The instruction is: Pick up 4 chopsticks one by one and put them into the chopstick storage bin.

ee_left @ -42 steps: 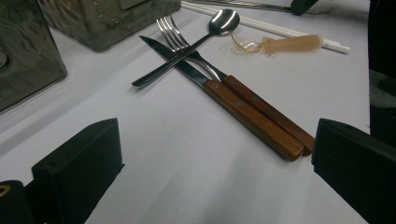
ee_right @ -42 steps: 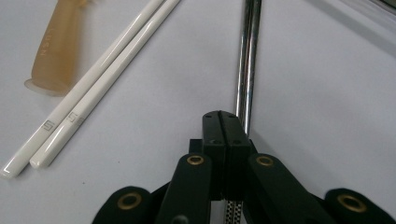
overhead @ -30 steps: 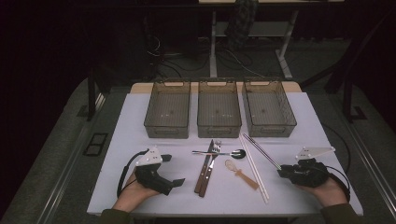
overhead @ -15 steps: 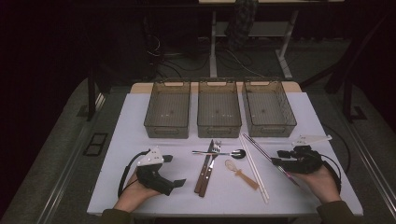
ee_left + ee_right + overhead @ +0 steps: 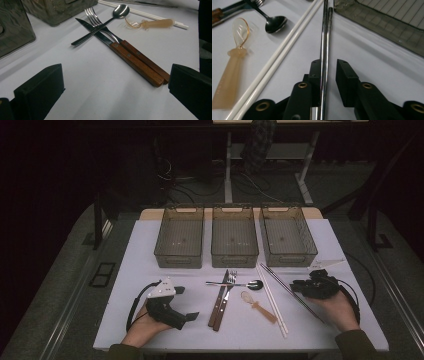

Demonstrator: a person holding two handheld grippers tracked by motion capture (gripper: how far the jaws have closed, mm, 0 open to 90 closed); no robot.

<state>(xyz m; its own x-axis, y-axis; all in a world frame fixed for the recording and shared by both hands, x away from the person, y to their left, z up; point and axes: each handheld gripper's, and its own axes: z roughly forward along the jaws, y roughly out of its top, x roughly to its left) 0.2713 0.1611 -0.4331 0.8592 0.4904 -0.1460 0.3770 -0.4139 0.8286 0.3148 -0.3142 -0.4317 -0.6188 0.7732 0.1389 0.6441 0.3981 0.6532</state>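
The white table (image 5: 150, 250) is laid for a sorting job that, by my reading, has hardly begun — the three mesh bins (image 5: 235, 237) along its far edge all look empty, and every utensil lies on the tabletop in front of them. So nothing is done yet; everything is left.

Near the middle lie the wooden-handled knife (image 5: 218, 302) and fork (image 5: 226, 297) side by side, with a metal spoon (image 5: 240, 284) across their blades. To the right of them lie a small amber plastic spoon (image 5: 259, 306), then a pair of white chopsticks (image 5: 272, 302), then the metal chopsticks (image 5: 290, 292), just in front of the right-hand bin.

The right gripper (image 5: 328, 68) is down on the metal chopsticks. Its jaws have just been closing and stand narrow, with the two rods between them — one jaw looks close against the rods, the other apart with a gap, so I judge them bracketed, not clamped.

The left gripper (image 5: 185, 304) rests on the table at the near left, jaws wide apart with nothing between them, facing the knife and fork.
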